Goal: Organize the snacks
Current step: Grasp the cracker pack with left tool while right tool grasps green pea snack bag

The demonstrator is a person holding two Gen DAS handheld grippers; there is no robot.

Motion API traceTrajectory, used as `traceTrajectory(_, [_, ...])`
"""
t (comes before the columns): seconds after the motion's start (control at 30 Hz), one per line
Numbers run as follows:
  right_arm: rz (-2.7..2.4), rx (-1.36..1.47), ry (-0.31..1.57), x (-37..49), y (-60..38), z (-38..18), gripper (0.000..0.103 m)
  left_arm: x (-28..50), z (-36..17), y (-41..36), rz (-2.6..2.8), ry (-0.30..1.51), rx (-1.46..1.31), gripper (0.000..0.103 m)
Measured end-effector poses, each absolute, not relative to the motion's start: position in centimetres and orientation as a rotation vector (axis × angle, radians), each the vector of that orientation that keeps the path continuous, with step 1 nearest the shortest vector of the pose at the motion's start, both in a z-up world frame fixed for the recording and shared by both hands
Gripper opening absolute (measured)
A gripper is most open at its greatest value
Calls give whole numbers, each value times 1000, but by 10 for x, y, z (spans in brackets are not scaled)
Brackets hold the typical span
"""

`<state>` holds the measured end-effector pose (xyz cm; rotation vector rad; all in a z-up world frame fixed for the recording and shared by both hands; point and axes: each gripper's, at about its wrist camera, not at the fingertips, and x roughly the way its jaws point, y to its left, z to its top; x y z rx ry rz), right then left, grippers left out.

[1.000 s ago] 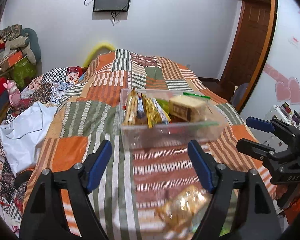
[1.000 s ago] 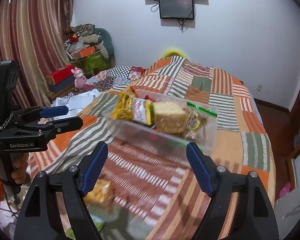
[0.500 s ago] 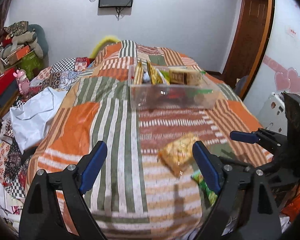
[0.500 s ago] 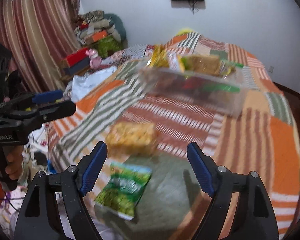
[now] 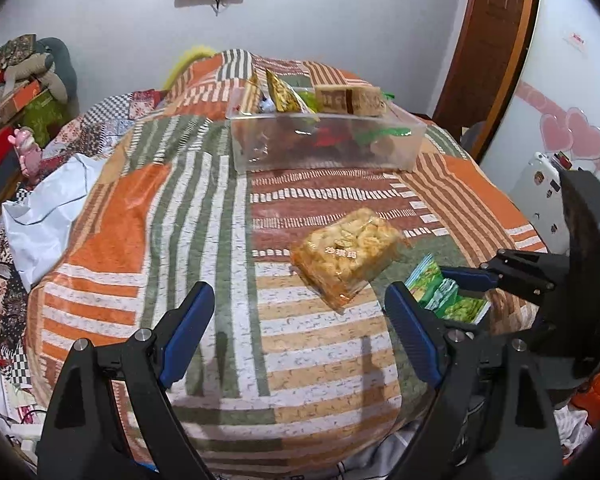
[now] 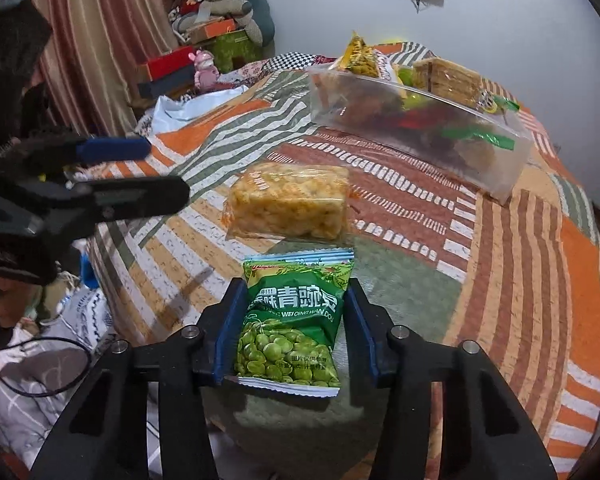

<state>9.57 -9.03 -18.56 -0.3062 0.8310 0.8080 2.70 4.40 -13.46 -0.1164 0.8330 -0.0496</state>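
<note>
A green pea packet (image 6: pixel 292 320) lies at the near edge of the patchwork bed. My right gripper (image 6: pixel 295 286) has its jaws closing on it, and both blue pads touch its sides. Just beyond it lies a clear pack of yellow puffed snack (image 6: pixel 288 208). Farther back stands a clear plastic box (image 6: pixel 492 168) holding several snack packs. In the left wrist view my left gripper (image 5: pixel 298 296) hangs open and empty over the quilt, just short of the yellow pack (image 5: pixel 346 254). To its right are the green packet (image 5: pixel 444 292) and the right gripper (image 5: pixel 480 276), with the box (image 5: pixel 260 148) behind.
The striped quilt (image 5: pixel 140 208) covers the whole bed and drops off at the near edge. A white bag (image 5: pixel 44 216) lies on the left side. Boxes and plush toys (image 5: pixel 20 80) are piled by the curtain. A wooden door (image 5: pixel 488 40) stands at the right.
Both grippers have sunk and pulled back from the box toward the near end of the bed. The right jaws have narrowed from wide open onto the green pea packet.
</note>
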Motion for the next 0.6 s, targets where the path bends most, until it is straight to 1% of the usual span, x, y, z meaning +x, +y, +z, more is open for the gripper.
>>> traceTrajectory(0.13, [792, -276, 830, 104, -105, -183, 44, 42, -143, 39, -79, 863, -129, 88])
traceTrajectory(0.17, [788, -266, 829, 104, -108, -182, 42, 45, -145, 38, -84, 870, -131, 88])
traceTrajectory(0.2, [782, -257, 827, 105, -111, -181, 38, 48, -146, 36, -89, 876, -131, 88])
traceTrajectory(0.6, [711, -173, 823, 138, -140, -173, 37, 96, -166, 16, -140, 937, -87, 88])
